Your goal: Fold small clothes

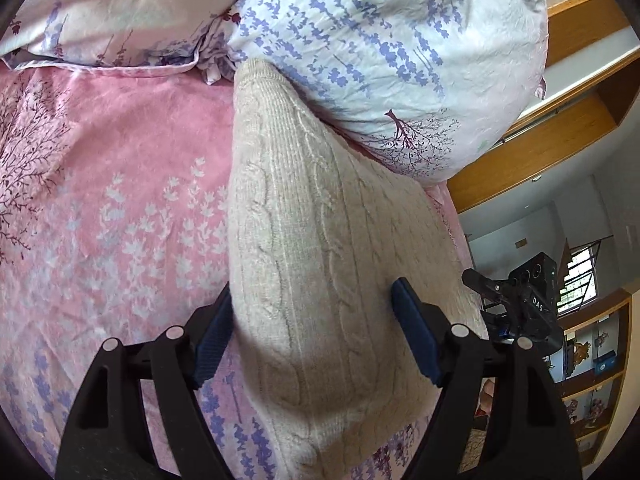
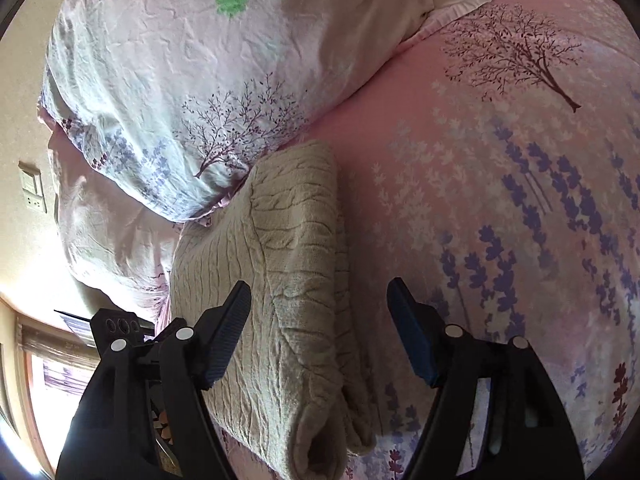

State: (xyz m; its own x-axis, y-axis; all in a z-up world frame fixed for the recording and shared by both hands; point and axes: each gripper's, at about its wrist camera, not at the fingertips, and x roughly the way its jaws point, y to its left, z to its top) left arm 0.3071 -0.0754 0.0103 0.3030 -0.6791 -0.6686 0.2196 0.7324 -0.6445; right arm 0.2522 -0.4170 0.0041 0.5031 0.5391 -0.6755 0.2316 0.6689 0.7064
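On the bed's pink floral sheet (image 1: 100, 184), both the left hand-held gripper (image 1: 316, 340) and right hand-held gripper (image 2: 320, 328) stood released, straddling the folded beige cable-knit sweater (image 1: 304, 240), parked against the pillow (image 1: 380, 48), apparently finished.

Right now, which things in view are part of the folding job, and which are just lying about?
Part of the job:
- folded beige cable-knit sweater
- left claw, open astride the sweater
- right claw, open above it

Just lying about:
- floral pillow
- second pillow
- pink floral bedsheet
- wooden shelves
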